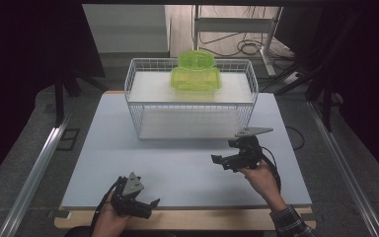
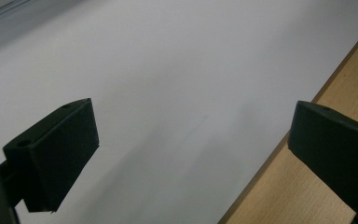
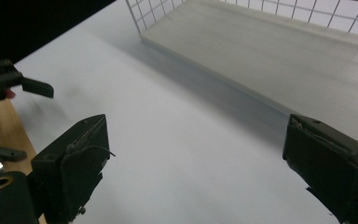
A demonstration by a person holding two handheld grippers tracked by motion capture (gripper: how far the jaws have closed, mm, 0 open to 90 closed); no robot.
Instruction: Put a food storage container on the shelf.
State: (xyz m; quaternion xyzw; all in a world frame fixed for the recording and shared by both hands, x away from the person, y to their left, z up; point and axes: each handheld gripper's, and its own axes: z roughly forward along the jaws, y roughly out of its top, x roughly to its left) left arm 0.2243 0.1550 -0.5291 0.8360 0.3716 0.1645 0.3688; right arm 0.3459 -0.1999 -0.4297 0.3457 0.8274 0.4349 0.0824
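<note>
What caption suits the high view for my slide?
Two open grippers, left gripper and right gripper, before a wire basket holding green containers.

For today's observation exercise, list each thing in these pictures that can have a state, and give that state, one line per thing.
Left tool: open, holding nothing, low over the table's near edge.
Right tool: open, holding nothing, in front of the basket.
Green container: upright on the upper shelf inside the basket, its round lid propped up behind it.
Wire basket: upright on the table, open at the top.
</note>
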